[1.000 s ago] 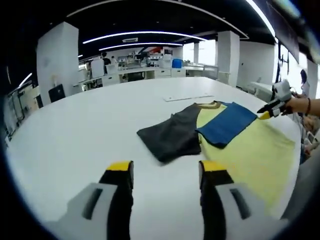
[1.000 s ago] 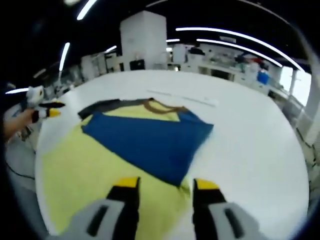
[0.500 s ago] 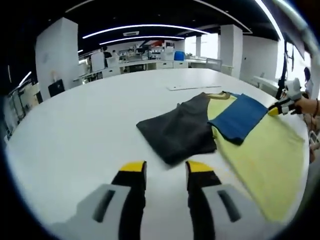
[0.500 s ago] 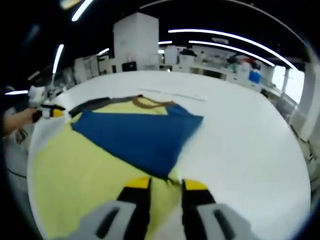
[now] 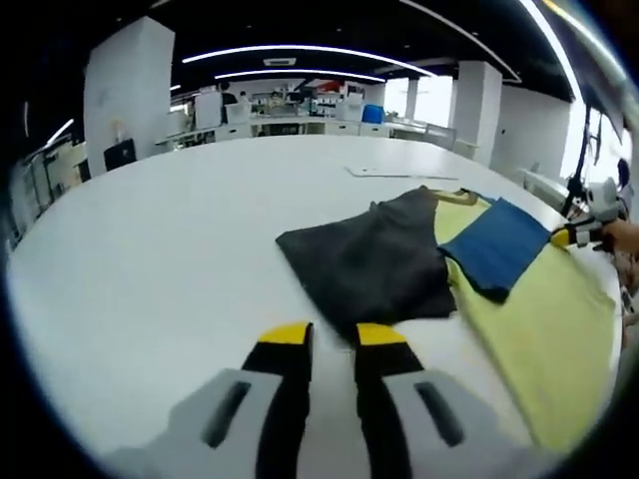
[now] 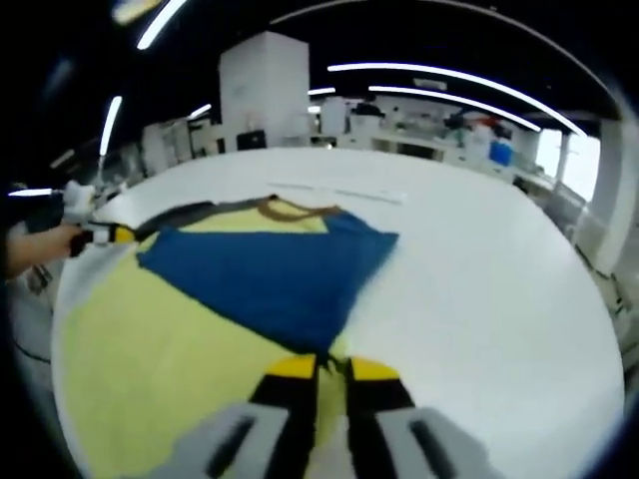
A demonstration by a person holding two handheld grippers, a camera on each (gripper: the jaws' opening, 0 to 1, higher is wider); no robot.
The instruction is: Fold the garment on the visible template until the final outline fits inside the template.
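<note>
Closing both grippers down at the garment's near edges, fold barely begun.

Left gripper (image 5: pixel 321 331): jaws nearly together, tips at the dark grey sleeve (image 5: pixel 371 262) corner at 12 o'clock; I cannot tell whether cloth is pinched. Right gripper (image 6: pixel 319 366): jaws nearly together at the blue sleeve (image 6: pixel 268 276) point, grip also uncertain. The garment lies spread on the white tabletop (image 5: pixel 160 239): yellow body (image 6: pixel 140 349), brown collar (image 6: pixel 293 209) far at 12 o'clock, both sleeves laid flat. I see no template outline from here. My judgement: early stage, sleeves and body folds all left to do. A hand (image 6: pixel 35 244) with the other gripper sits at 9 o'clock in the right gripper view.
</note>
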